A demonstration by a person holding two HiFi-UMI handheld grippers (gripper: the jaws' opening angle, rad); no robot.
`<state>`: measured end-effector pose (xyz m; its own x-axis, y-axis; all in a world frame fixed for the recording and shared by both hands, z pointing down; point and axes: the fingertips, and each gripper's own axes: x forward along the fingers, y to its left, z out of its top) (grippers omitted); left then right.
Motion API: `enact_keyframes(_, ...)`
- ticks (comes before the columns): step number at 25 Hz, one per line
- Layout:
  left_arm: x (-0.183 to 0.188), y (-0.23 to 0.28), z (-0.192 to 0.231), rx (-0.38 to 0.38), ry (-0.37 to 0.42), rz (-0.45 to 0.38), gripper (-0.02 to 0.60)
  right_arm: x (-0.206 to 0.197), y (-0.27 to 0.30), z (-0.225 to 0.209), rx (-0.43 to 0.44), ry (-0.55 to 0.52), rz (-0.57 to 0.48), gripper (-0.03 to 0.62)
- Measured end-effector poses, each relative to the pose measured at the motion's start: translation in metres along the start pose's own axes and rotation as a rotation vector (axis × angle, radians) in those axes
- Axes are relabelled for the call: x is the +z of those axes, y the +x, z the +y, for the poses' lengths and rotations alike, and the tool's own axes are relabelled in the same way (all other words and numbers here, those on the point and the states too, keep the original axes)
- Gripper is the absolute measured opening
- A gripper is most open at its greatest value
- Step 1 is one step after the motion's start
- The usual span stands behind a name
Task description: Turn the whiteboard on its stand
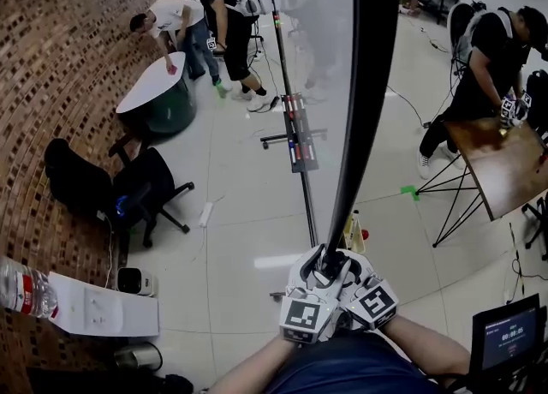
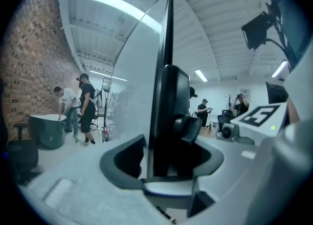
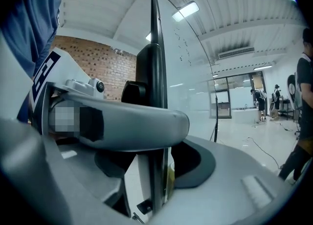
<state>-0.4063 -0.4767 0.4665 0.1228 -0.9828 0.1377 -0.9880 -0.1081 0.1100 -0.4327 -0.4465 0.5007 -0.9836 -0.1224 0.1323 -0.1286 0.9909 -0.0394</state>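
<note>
The whiteboard (image 1: 317,58) stands edge-on before me on its wheeled stand (image 1: 295,140), its black frame (image 1: 364,110) running down to my hands. Both grippers meet at the frame's lower end. The left gripper (image 1: 315,265) is shut on the frame from the left, the right gripper (image 1: 344,268) from the right. In the left gripper view the black frame (image 2: 168,111) fills the gap between the left gripper's (image 2: 164,163) jaws. In the right gripper view the board (image 3: 181,62) stands upright between the right gripper's (image 3: 156,165) jaws, with the left gripper (image 3: 122,121) pressed in across it.
A brick wall runs along the left. A black office chair (image 1: 141,191) and a round table (image 1: 154,88) with two people (image 1: 214,7) stand on the board's left. A person (image 1: 492,58) works at a wooden table (image 1: 505,165) on the right. A monitor (image 1: 509,337) sits at the bottom right.
</note>
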Motion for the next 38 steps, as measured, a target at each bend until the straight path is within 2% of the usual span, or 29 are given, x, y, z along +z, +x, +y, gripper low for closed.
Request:
enact_keyframes(3, 0.001, 0.0, -0.001, 0.001, 0.021, -0.003, 0.247, 0.004, -0.003, 0.0, -0.008, 0.007, 0.004, 0.22)
enact_keyframes(12, -0.002, -0.011, -0.02, -0.003, -0.014, -0.029, 0.247, 0.0, -0.022, 0.009, -0.034, 0.039, -0.007, 0.21)
enact_keyframes(21, -0.008, -0.046, -0.032, 0.032, -0.021, -0.058, 0.239, -0.009, -0.035, 0.045, -0.01, 0.034, -0.002, 0.207)
enact_keyframes(27, -0.013, -0.063, -0.046, 0.064, -0.001, -0.043, 0.232, -0.011, -0.05, 0.064, 0.01, 0.04, -0.019, 0.207)
enact_keyframes(32, -0.021, -0.076, -0.061, 0.069, -0.013, -0.036, 0.232, -0.018, -0.066, 0.077, 0.014, 0.038, 0.004, 0.207)
enact_keyframes(38, -0.023, -0.085, -0.088, 0.061, -0.014, -0.059, 0.23, -0.018, -0.094, 0.084, 0.003, 0.044, -0.023, 0.201)
